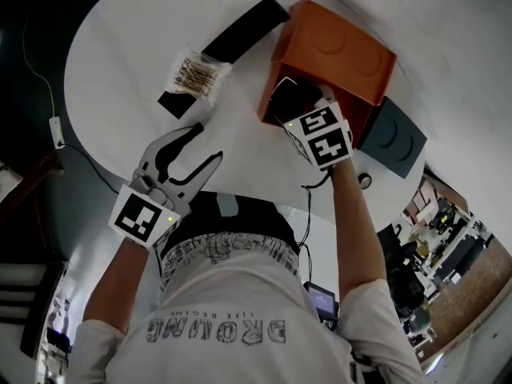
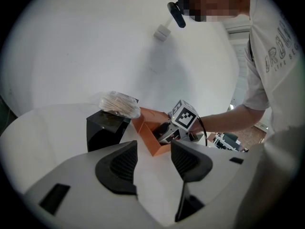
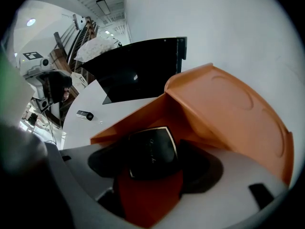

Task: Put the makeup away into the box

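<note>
Right hand-held gripper (image 1: 298, 106) is down inside the orange box (image 3: 228, 109), clenched on a black makeup compact (image 3: 151, 152). The compact is inside the box walls, possibly not yet on the floor; hard to tell. Best to lower it until it rests flat, then let go gently, clear of the walls. Left hand-held gripper (image 2: 153, 161) is released and empty, over the counter (image 1: 120, 62), well apart from the box.

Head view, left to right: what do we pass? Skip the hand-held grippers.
white plug → packet of cotton swabs → orange box → dark grey lid. The black case under the swabs overlaps them, so it is left out.
</note>
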